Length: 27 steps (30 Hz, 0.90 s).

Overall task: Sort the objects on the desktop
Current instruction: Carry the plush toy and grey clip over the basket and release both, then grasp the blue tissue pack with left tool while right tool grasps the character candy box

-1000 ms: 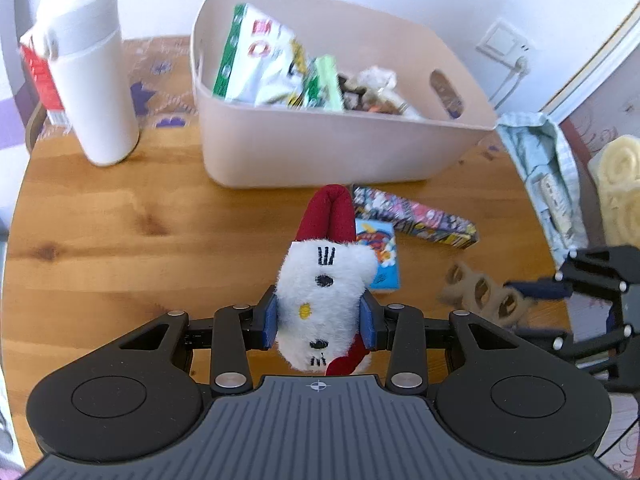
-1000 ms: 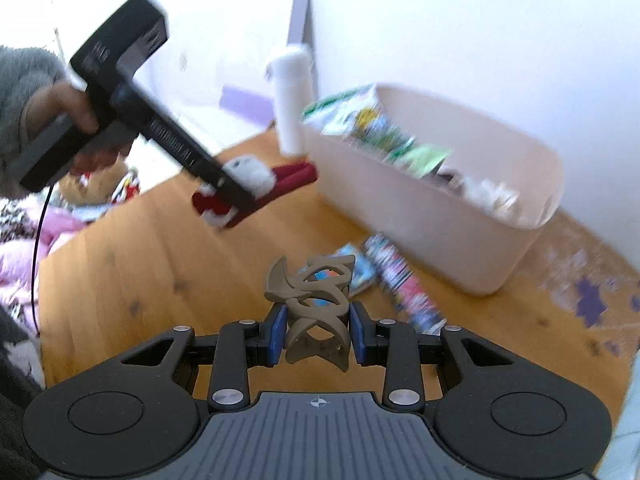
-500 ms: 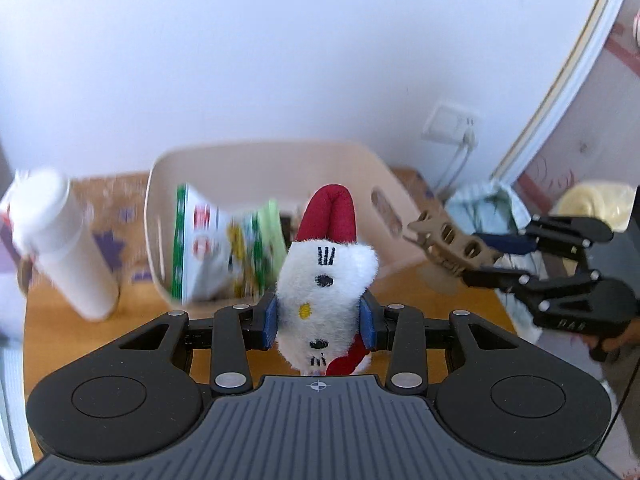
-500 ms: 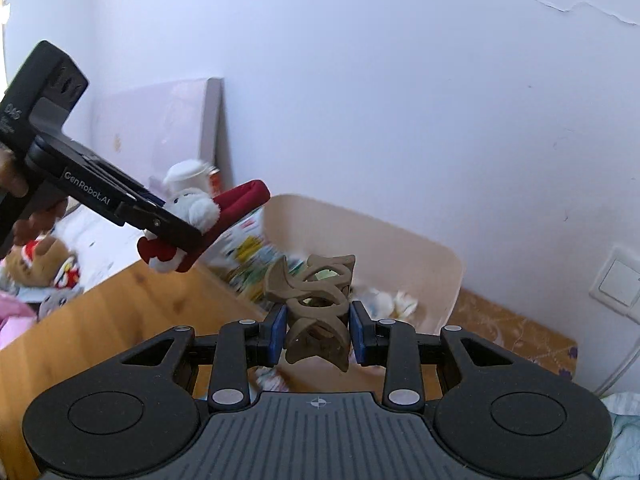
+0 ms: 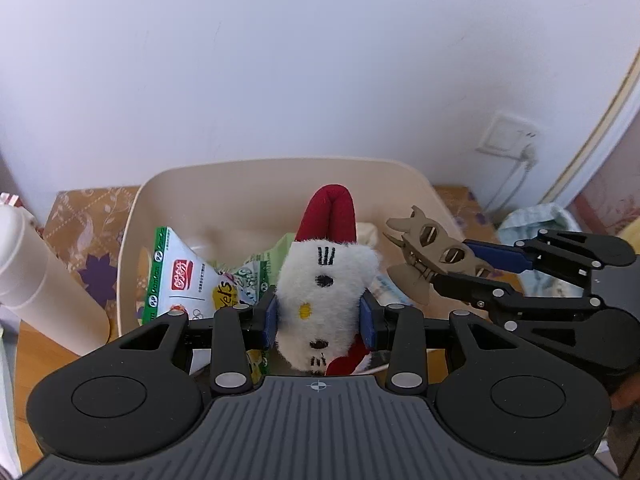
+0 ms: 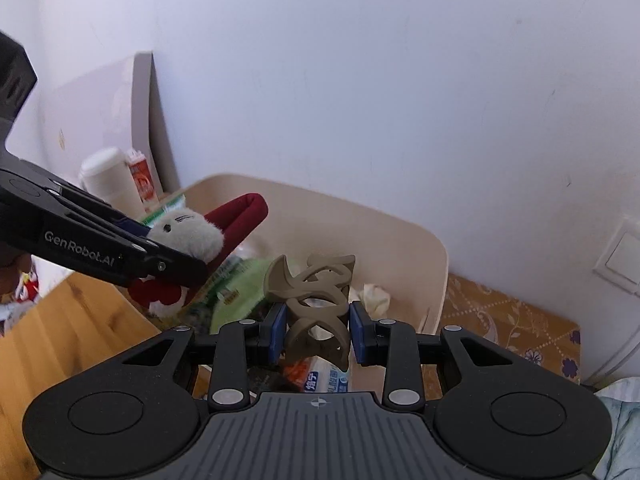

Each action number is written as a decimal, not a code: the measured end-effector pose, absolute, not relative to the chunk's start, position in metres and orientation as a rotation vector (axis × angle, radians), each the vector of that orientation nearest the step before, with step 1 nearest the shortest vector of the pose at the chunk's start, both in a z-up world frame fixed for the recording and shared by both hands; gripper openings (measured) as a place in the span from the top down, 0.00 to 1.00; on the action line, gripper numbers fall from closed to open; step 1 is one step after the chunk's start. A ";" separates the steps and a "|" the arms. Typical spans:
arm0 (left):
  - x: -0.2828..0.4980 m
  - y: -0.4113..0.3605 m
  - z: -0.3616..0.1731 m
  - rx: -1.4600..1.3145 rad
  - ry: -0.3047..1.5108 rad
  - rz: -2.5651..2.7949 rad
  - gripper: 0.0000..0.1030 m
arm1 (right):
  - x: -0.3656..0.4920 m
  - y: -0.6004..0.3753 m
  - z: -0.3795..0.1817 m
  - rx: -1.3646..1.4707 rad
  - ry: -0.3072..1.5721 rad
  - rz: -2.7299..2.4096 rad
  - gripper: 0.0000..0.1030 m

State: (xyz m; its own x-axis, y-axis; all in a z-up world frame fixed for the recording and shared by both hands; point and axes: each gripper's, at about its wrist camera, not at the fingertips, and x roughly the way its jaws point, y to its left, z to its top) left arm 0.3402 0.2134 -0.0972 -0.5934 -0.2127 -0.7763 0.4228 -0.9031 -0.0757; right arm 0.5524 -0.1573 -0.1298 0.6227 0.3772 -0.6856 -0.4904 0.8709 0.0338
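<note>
My left gripper [image 5: 318, 320] is shut on a white plush toy with a red hat [image 5: 326, 280] and holds it above the beige bin [image 5: 256, 172]. My right gripper [image 6: 318, 334] is shut on a tan hair claw clip [image 6: 316, 300], also above the bin [image 6: 400, 236]. In the left wrist view the clip [image 5: 428, 252] and right gripper [image 5: 452, 268] hang to the right of the plush. In the right wrist view the plush [image 6: 188, 232] and left gripper [image 6: 176, 252] are at the left. Snack packets [image 5: 188, 280] lie inside the bin.
A white tumbler [image 5: 36, 276] stands left of the bin on the wooden table [image 6: 68, 328]. A patterned cloth [image 6: 504, 324] lies behind the bin. A wall socket [image 5: 506, 138] with a cable is at the right. The white wall is close behind.
Both grippers have lifted their objects off the table and moved forward over the bin. The two grippers have come closer together.
</note>
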 end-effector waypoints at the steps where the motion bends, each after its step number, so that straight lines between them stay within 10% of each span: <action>1: 0.336 0.214 -0.102 1.176 0.352 -2.480 0.61 | 0.555 -0.154 -0.134 -0.169 0.763 0.502 0.70; 6: 0.328 0.211 -0.120 1.236 0.326 -2.410 0.61 | 0.562 -0.142 -0.153 -0.223 0.830 0.486 0.67; 22: 0.365 0.212 -0.109 1.167 0.356 -2.382 0.33 | 0.498 -0.177 -0.138 -0.261 0.727 0.576 0.05; 27: 0.388 0.222 -0.106 1.175 0.378 -2.442 0.31 | 0.479 -0.188 -0.159 -0.284 0.822 0.632 0.05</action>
State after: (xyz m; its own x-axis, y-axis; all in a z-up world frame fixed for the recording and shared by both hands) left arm 0.3877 0.2218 -0.1063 -0.5648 -0.2381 -0.7901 0.4659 -0.8823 -0.0672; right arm 0.4788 -0.1880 -0.1588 0.5126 0.4109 -0.7539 -0.6230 0.7822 0.0028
